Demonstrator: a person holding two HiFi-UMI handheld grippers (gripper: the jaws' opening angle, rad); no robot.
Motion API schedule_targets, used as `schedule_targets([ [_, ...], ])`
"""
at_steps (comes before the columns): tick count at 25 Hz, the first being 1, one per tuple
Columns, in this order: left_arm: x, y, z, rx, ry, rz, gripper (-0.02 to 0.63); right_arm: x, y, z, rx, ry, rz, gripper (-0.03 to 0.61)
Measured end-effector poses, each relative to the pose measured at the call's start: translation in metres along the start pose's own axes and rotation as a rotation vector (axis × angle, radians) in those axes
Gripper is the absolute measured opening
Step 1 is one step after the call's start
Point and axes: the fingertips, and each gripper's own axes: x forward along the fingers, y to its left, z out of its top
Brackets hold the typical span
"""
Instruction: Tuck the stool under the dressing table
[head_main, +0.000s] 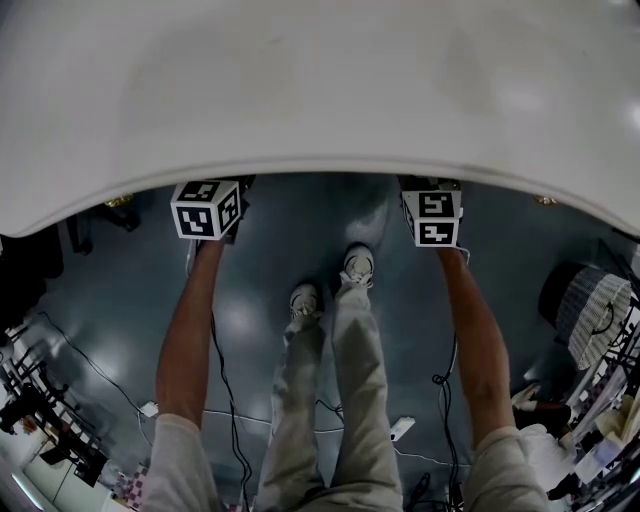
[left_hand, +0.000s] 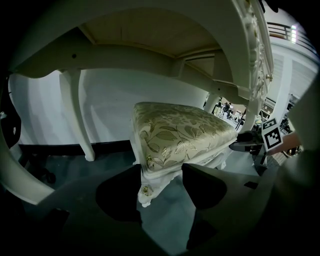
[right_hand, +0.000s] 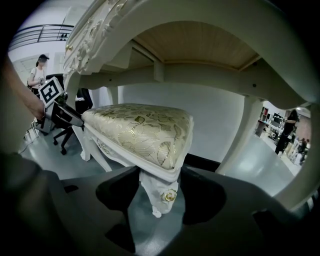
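Well, both hands are committed here. The left gripper (left_hand: 161, 184) is clamped on one front corner leg of the white carved stool with the gold leaf-patterned cushion (left_hand: 180, 131), and the right gripper (right_hand: 159, 192) pinches the other. Holding both corners, I'd judge, keeps it square for the push. The seat sits beneath the glossy white dressing table (head_main: 320, 90) and looks nearly home. The polished grey-blue floor (head_main: 270, 225) should slide easily. Black cables (head_main: 225, 400) trail at six o'clock, and a black office chair (right_hand: 62, 132) waits at nine o'clock in the right gripper view.
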Motion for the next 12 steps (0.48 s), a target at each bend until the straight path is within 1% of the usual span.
schedule_targets([
  [5,0.0017,-0.0029,0.0035,0.011,0.003,-0.009,0.249,0.0024,-0.0061,0.0018,-0.015,0.002,0.005,0.252],
  [12,0.0008,-0.0022,0.0004,-0.005,-0.006,0.006,0.247,0.0022,-0.0053,-0.0003,-0.008,0.009,0.006,0.253],
])
